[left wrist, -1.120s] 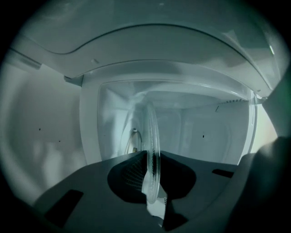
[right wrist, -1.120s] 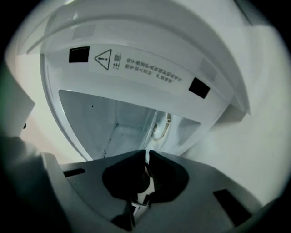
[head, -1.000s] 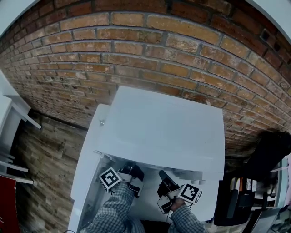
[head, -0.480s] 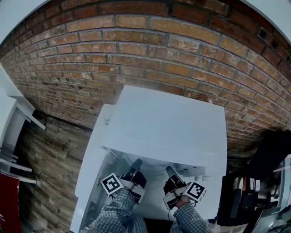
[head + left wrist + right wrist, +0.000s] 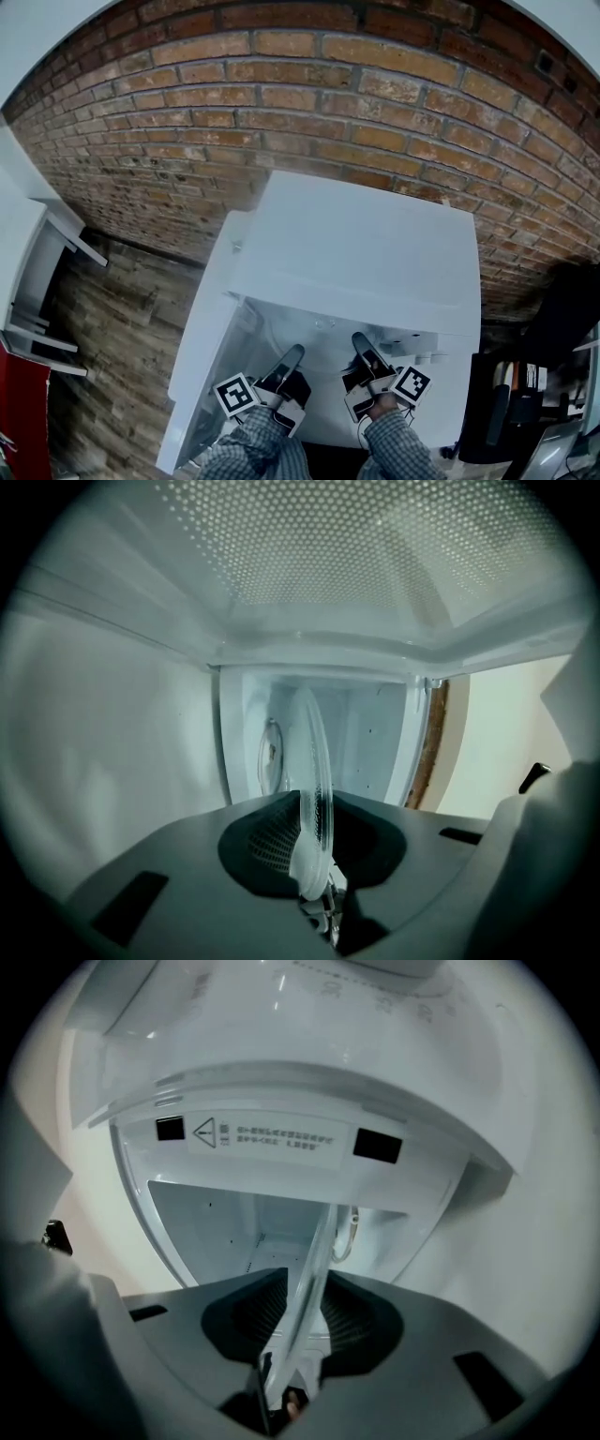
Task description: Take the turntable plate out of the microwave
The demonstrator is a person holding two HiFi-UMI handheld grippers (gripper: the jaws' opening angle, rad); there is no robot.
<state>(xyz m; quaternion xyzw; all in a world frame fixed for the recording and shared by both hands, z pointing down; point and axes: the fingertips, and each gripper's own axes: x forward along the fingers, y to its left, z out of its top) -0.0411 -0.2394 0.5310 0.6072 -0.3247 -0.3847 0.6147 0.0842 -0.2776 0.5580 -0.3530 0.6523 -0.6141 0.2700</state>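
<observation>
A white microwave (image 5: 366, 244) fills the centre, backed by a brick wall (image 5: 281, 94) from 10 to 2 o'clock. Its door (image 5: 202, 356) hangs open toward 8 o'clock. At 6 o'clock, two checked sleeves (image 5: 253, 450) bring the left gripper (image 5: 293, 354) and right gripper (image 5: 360, 344) side by side toward the opening below the microwave's front edge, tips toward 12. Wooden floor (image 5: 112, 309) lies at 8 o'clock, a white shelf (image 5: 37, 272) at 9.

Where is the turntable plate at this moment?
The turntable plate is clamped at its rim by the left claw and the right claw, at the white microwave's open front, low centre in the head view.
</observation>
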